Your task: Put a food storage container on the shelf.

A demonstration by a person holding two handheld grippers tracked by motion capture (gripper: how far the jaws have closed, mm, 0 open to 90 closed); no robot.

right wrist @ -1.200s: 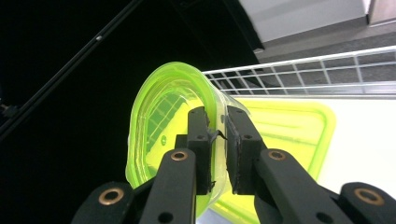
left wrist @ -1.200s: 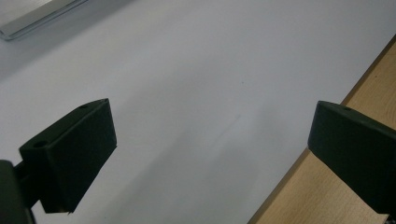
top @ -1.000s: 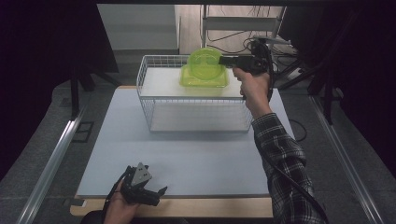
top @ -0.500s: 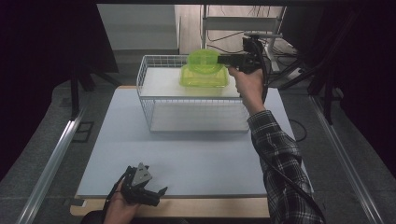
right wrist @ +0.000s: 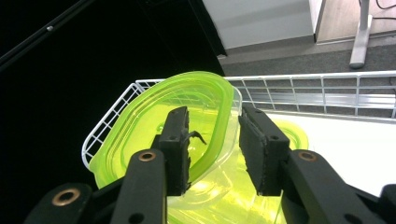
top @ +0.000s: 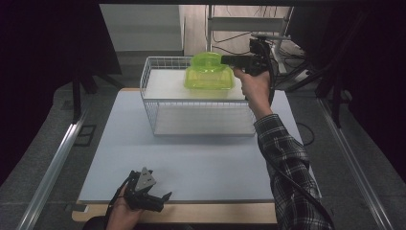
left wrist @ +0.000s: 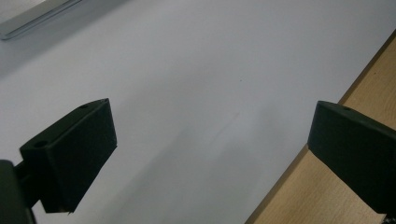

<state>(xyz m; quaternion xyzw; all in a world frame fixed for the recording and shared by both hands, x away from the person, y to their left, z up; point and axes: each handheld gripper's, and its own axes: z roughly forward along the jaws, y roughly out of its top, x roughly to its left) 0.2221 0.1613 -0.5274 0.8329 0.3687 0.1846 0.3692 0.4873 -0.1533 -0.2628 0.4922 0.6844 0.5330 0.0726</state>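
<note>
Right claw [right wrist: 212,149] parted, just been opening, astride the green lid [right wrist: 173,126] rim above the green container [top: 209,79] in the wire basket [top: 158,103]; pads apparently off. Release step, seemingly. Next: back away cleanly. Left claw [left wrist: 210,154] wide, empty over tabletop [top: 191,158].

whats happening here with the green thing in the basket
A person is working at the white wire basket. The right hand-held gripper has just been opening; the rim of the lime-green plastic container sits between its jaws, apparently released. The left hand-held gripper rests open over the near table edge.
</note>
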